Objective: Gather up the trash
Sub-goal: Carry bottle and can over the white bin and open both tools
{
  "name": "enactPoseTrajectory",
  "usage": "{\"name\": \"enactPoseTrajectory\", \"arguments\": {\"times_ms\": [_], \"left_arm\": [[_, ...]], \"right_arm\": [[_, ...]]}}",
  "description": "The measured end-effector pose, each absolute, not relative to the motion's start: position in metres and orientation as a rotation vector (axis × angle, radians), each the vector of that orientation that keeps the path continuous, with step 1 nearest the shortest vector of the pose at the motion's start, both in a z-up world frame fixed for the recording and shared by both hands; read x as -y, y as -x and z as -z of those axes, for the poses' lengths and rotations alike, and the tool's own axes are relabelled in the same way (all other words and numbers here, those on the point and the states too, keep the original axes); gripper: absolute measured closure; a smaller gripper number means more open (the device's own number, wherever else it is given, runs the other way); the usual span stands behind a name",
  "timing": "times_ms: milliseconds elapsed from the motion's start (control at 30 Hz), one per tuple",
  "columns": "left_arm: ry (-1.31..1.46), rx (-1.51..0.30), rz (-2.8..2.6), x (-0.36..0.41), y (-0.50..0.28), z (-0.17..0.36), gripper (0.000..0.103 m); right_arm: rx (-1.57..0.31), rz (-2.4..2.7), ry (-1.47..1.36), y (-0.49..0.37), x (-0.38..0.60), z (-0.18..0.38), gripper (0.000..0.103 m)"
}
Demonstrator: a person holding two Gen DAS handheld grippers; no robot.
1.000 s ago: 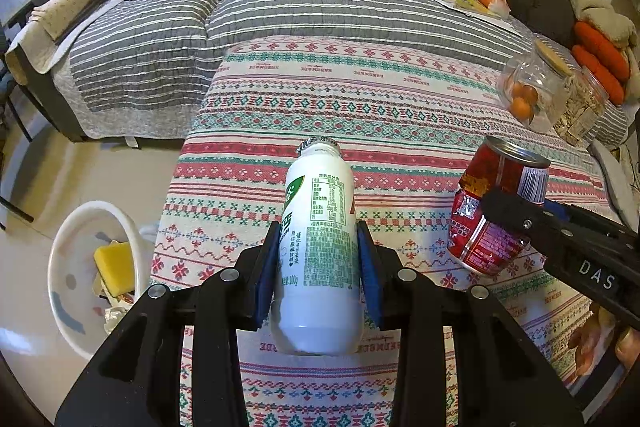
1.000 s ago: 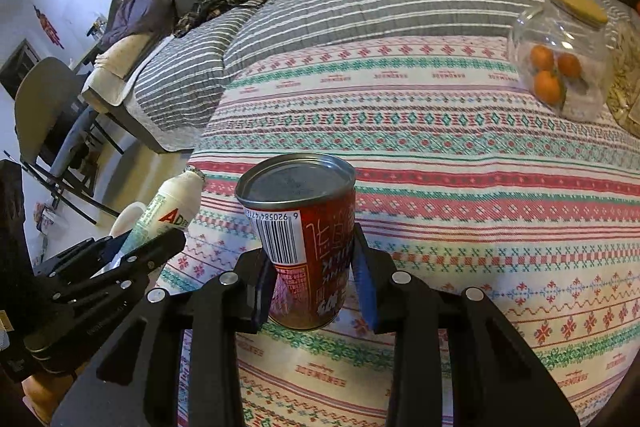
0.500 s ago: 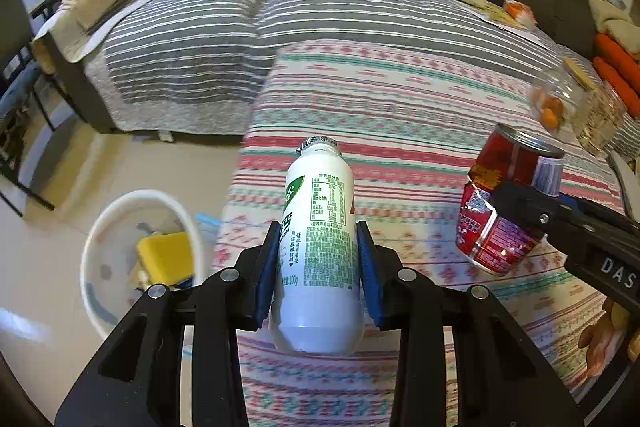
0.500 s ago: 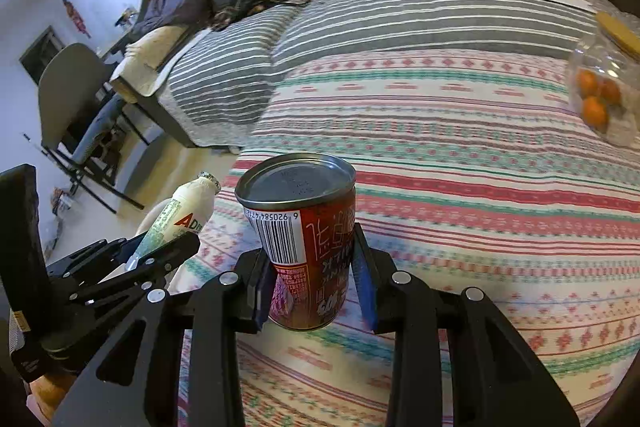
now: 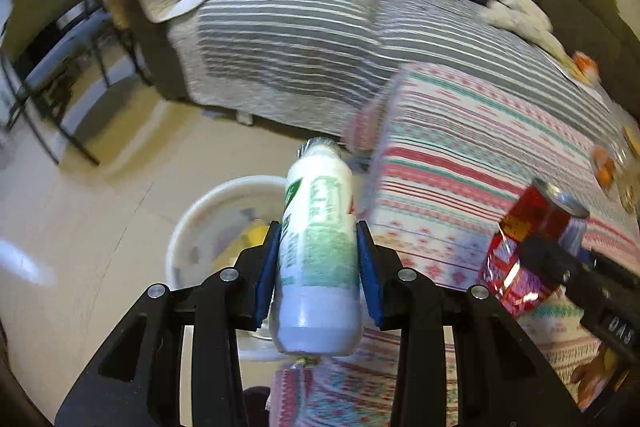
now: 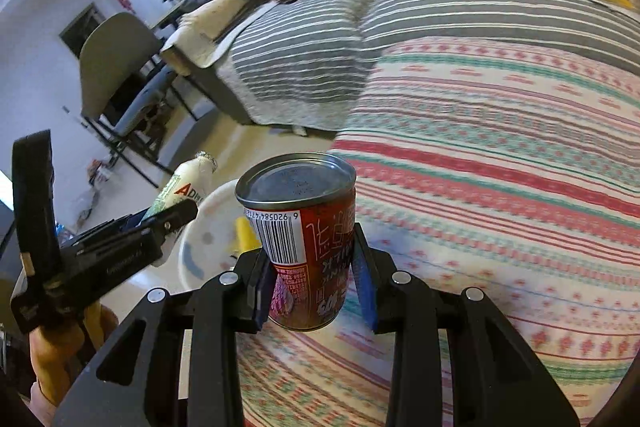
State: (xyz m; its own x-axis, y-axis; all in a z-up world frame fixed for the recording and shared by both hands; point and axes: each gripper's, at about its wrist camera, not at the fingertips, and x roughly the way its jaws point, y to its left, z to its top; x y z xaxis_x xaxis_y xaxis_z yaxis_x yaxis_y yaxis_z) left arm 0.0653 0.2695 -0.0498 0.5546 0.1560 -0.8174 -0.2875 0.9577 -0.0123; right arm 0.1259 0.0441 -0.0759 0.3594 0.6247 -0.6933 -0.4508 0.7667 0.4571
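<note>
Above the white bin (image 5: 224,195), left tool (image 5: 318,269) tilted down, clamped on white bottle (image 5: 316,251); right tool (image 6: 314,267) clamped on red can (image 6: 308,251). Only right view shows hand (image 6: 60,351).

The left gripper (image 5: 318,259) points steeply downward, its blue-padded fingers (image 5: 266,267) clamped on a white bottle (image 5: 316,251). Beside it, the right gripper (image 6: 314,267) tilts downward, fingers (image 6: 362,271) pressed against a red can (image 6: 306,247).

red can (image 6: 308,251) barcode "6 920584", "milk"; white bottle (image 6: 182,189) "ad"
</note>
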Motion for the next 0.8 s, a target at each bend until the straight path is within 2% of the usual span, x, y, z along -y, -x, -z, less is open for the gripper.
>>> {"name": "enactPoseTrajectory", "arguments": {"times_ms": [67, 400, 433, 467, 600, 633, 700, 767, 800], "left_arm": [[0.187, -0.941, -0.287, -0.285, -0.06, 0.047, 0.058], [0.287, -0.864, -0.371, -0.338, -0.035, 0.021, 0.056], [0.298, -0.852, -0.385, -0.343, -0.032, 0.018, 0.055], [0.304, -0.842, -0.4, -0.348, -0.03, 0.015, 0.055], [0.346, -0.812, -0.447, -0.365, -0.023, 0.009, 0.047], [0.355, -0.81, -0.45, -0.367, -0.022, 0.008, 0.045], [0.342, -0.798, -0.455, -0.363, -0.023, 0.006, 0.038], [0.301, -0.783, -0.448, -0.348, -0.026, 0.003, 0.024], [0.289, -0.776, -0.441, -0.342, -0.027, 0.002, 0.022]], "right_arm": [[-0.985, -0.721, -0.192, -0.125, -0.061, 0.078, 0.068], [-1.004, -0.812, -0.109, -0.113, -0.158, 0.09, 0.066], [-1.005, -0.811, -0.106, -0.112, -0.166, 0.09, 0.06], [-1.005, -0.801, -0.107, -0.112, -0.174, 0.09, 0.046], [-0.978, -0.771, -0.091, -0.11, -0.178, 0.081, 0.036], [-0.97, -0.759, -0.085, -0.11, -0.175, 0.078, 0.03], [-0.952, -0.705, -0.067, -0.108, -0.161, 0.07, 0.026], [-0.927, -0.636, -0.051, -0.109, -0.14, 0.059, 0.021], [-0.91, -0.608, -0.048, -0.109, -0.132, 0.053, 0.018]]}}
